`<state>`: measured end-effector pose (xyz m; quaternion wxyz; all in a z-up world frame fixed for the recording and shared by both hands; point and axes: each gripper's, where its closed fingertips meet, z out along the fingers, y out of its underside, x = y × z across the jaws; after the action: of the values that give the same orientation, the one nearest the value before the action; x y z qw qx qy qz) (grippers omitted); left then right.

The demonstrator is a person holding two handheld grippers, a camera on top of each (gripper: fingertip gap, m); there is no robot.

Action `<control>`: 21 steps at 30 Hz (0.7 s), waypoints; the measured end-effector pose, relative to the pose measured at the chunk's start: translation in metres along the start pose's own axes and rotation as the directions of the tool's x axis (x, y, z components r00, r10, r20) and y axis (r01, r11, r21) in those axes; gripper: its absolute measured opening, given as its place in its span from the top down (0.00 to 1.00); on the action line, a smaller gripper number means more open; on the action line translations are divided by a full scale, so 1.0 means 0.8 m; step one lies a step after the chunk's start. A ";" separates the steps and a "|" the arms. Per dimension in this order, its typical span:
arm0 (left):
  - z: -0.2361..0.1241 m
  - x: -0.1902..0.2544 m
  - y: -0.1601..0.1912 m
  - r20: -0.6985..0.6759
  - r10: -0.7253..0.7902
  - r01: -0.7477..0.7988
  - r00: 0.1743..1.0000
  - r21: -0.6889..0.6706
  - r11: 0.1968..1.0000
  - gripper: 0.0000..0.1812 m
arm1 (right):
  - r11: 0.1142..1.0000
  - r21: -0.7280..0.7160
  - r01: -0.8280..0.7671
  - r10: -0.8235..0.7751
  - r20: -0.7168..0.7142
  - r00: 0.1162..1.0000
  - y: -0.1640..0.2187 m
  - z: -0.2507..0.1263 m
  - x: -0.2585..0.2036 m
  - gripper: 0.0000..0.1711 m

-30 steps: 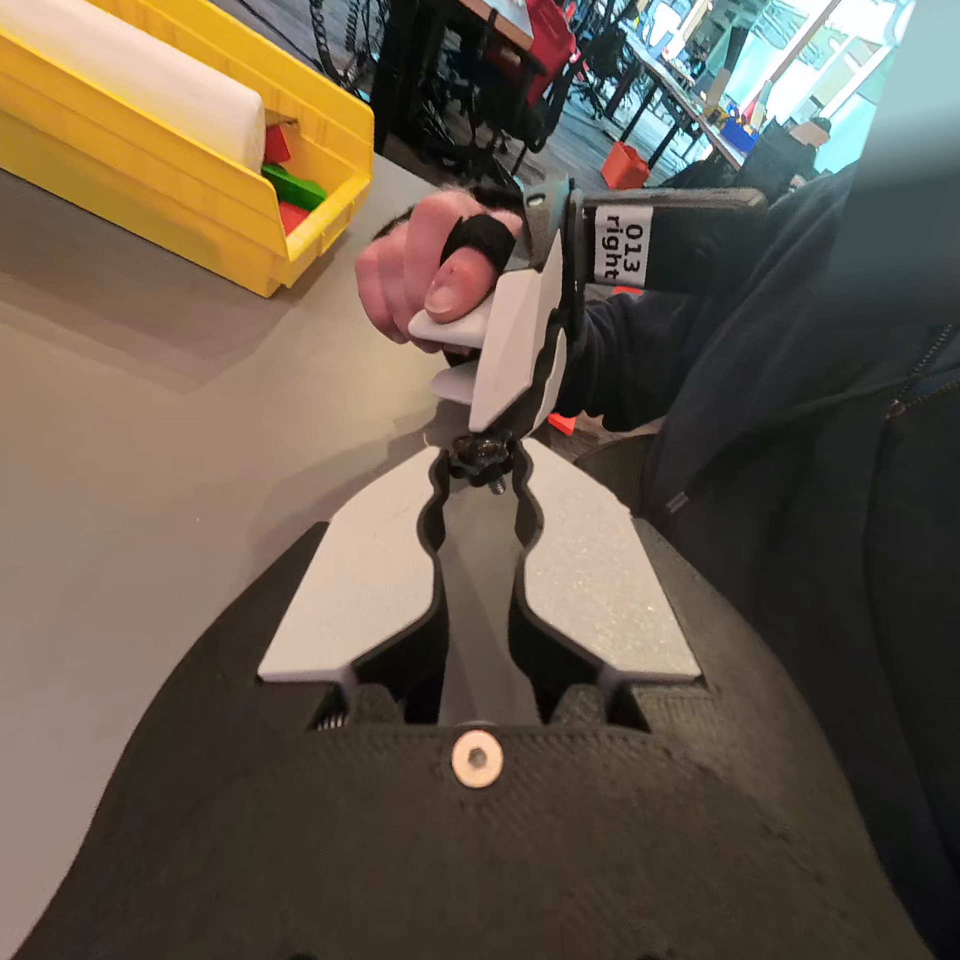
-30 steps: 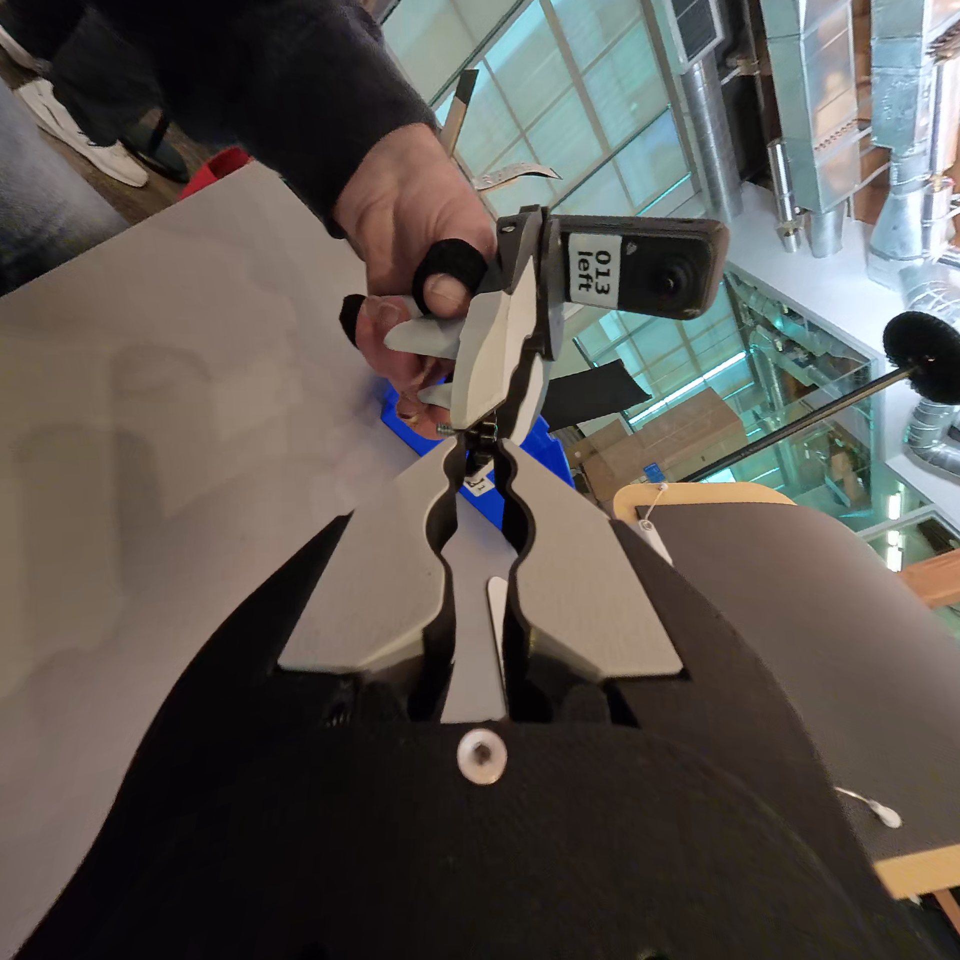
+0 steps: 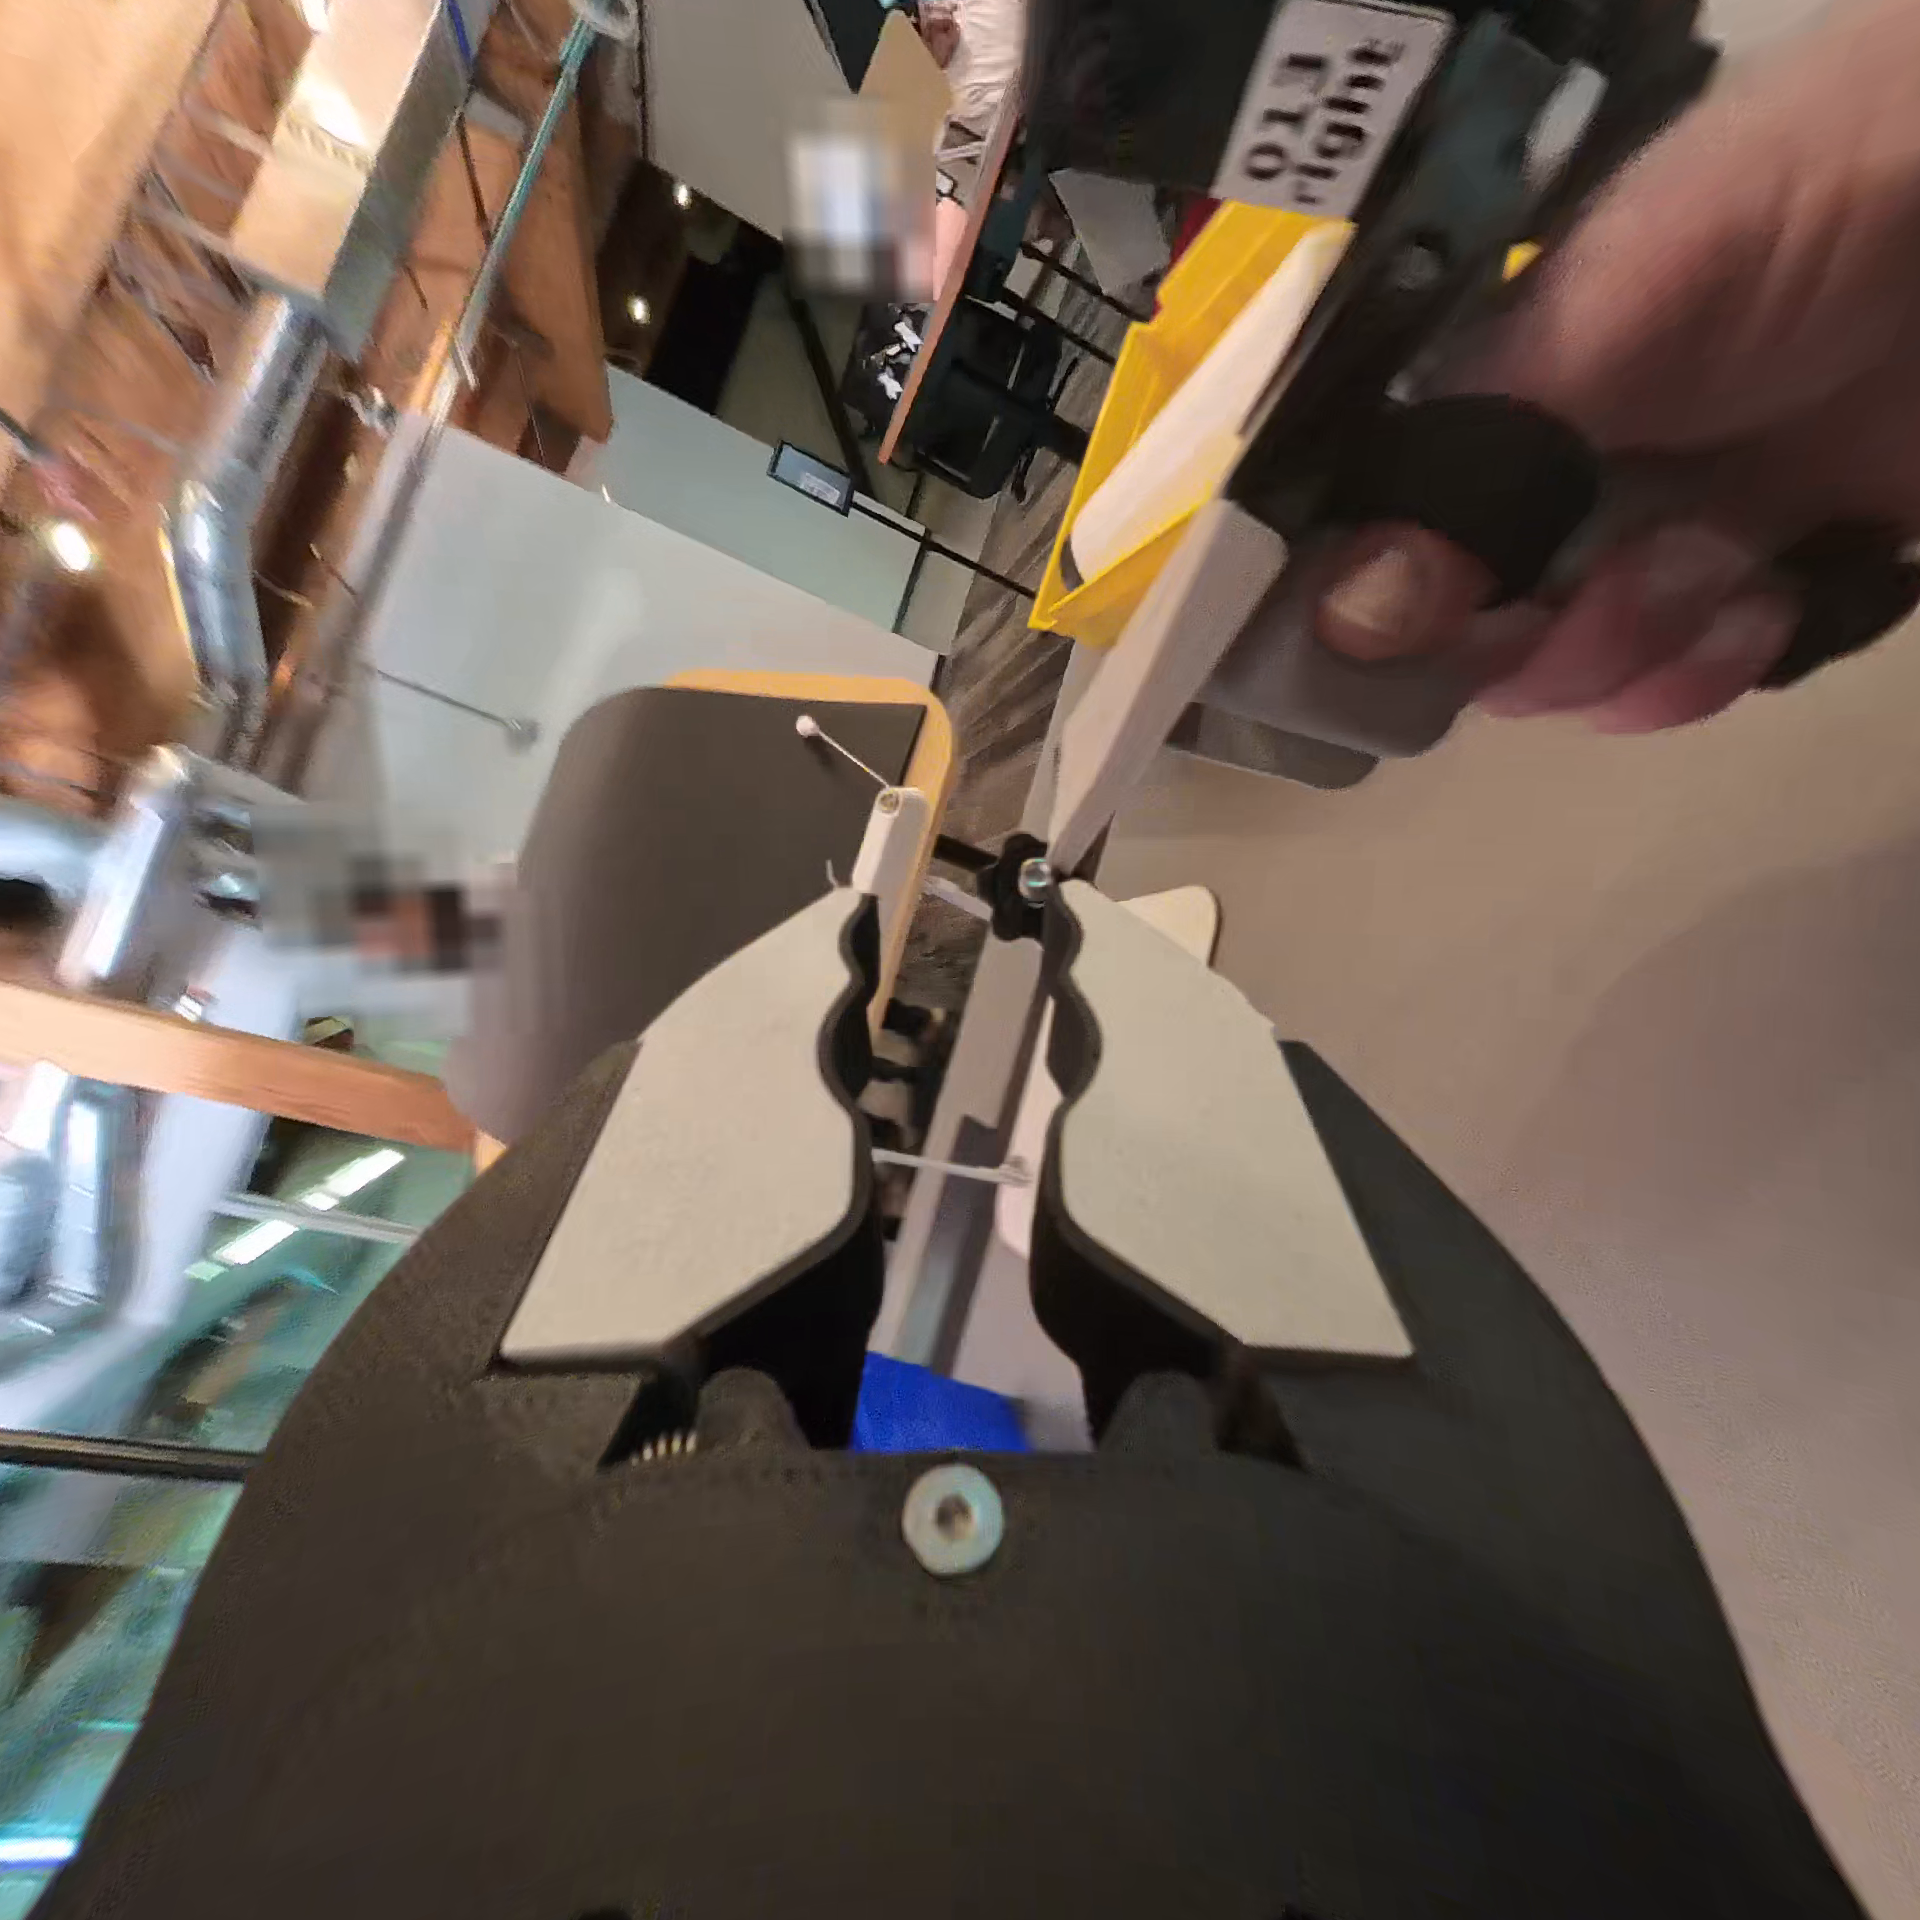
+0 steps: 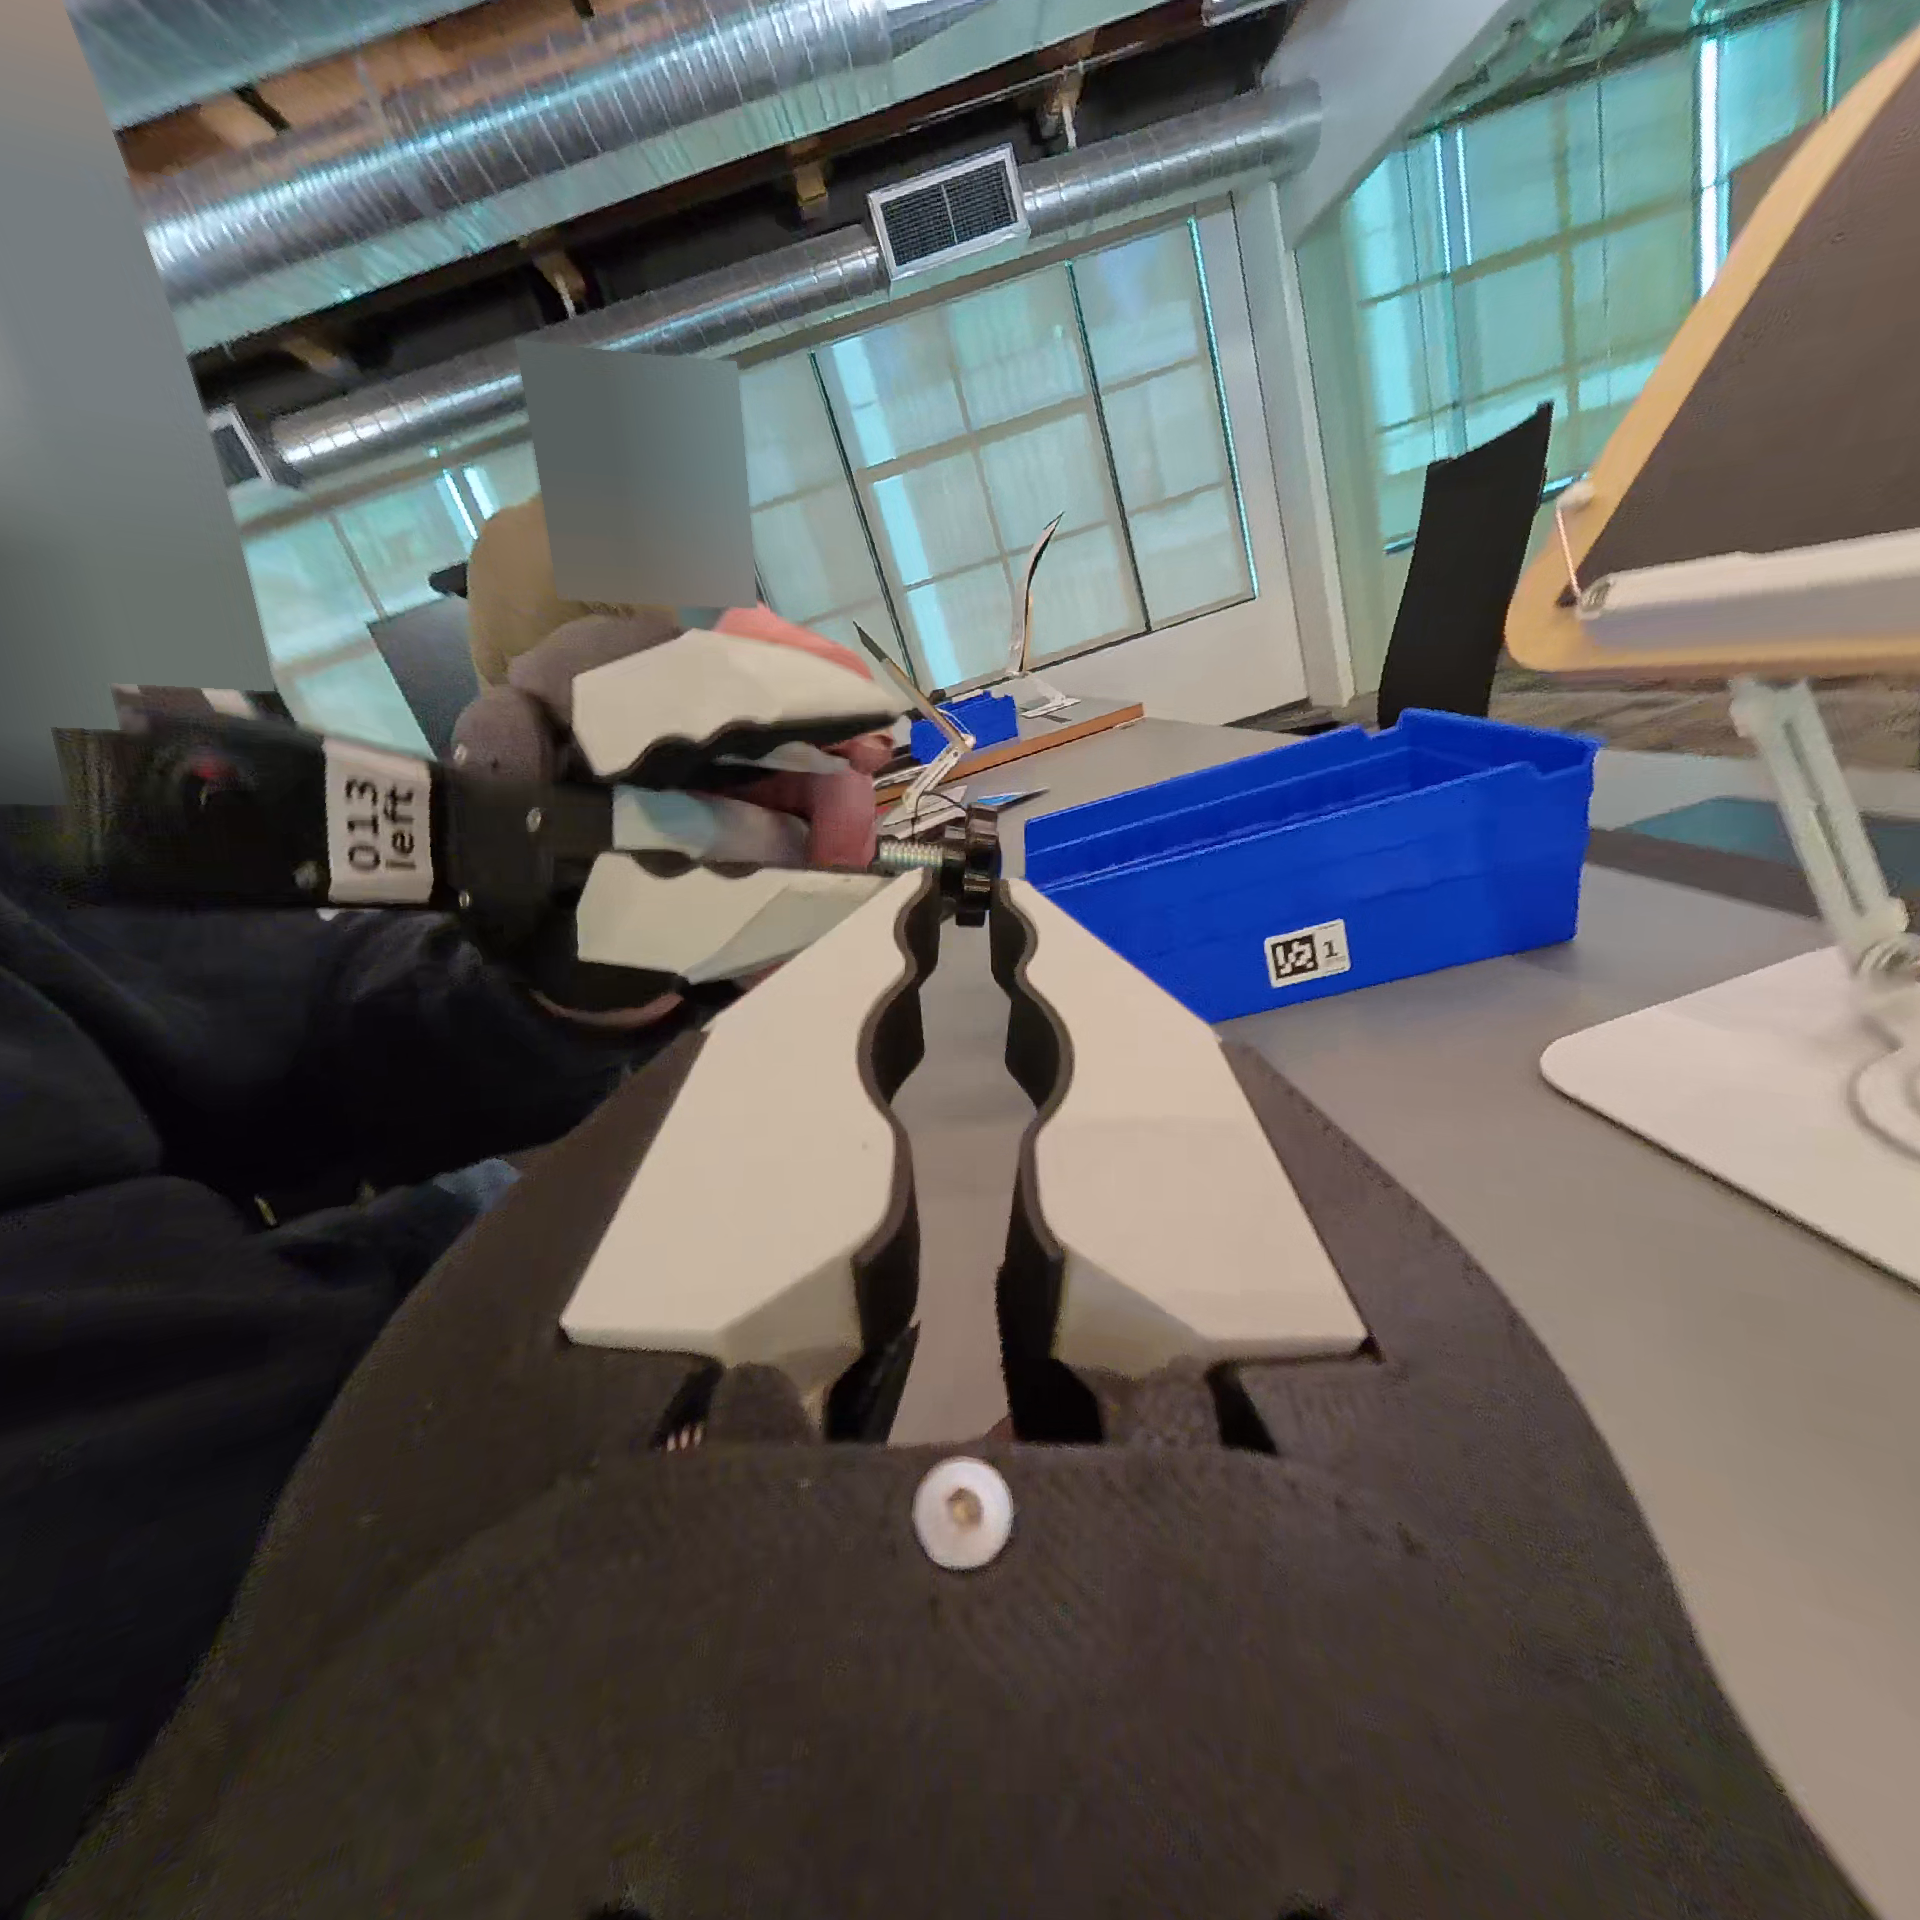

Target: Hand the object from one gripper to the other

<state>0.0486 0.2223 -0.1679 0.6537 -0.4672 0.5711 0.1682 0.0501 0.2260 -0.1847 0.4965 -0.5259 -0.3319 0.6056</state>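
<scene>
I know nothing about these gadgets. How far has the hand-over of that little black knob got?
Looks done: the right gripper has its jaws shut on the black knob. In hand: the left gripper is at the knob with its jaws apart, so it seems to have no grip on it; the two meet tip to tip above the grey table. Left: probably just drawing them apart.

An open-plan workshop or lab in an industrial loft-style building. Silver ventilation ducts [image 4: 644, 135] and a vent grille [image 4: 945, 213] run under exposed ceiling beams, and tall gridded windows [image 4: 1029, 447] line the far wall. Grey work surfaces [image 4: 1507, 1091] carry a blue parts bin [image 4: 1320, 862] and a yellow parts bin [image 3: 1174, 416]; more long tables and dark chairs stand behind
</scene>
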 end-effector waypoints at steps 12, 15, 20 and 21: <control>0.006 0.021 -0.002 -0.071 0.112 -0.112 0.991 -0.001 0.994 0.97 | 0.999 -0.033 0.024 -0.024 0.007 1.000 0.004 0.002 -0.002 0.96; 0.005 0.022 -0.001 -0.084 0.097 -0.097 0.992 0.000 0.995 0.97 | 0.999 -0.040 0.015 -0.014 0.016 1.000 0.005 0.002 -0.003 0.96; 0.005 0.022 -0.002 -0.086 0.145 -0.144 0.986 0.011 0.989 0.97 | 0.999 -0.042 -0.022 0.024 0.038 0.999 0.006 0.002 -0.004 0.96; 0.005 0.023 -0.002 -0.088 0.149 -0.148 0.985 0.013 0.989 0.97 | 0.999 -0.045 -0.025 0.026 0.038 0.999 0.007 0.002 -0.003 0.96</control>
<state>0.0576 0.2192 -0.1842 0.6150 -0.4281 0.6333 0.1937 0.0474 0.2221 -0.1884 0.4703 -0.5292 -0.3484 0.6144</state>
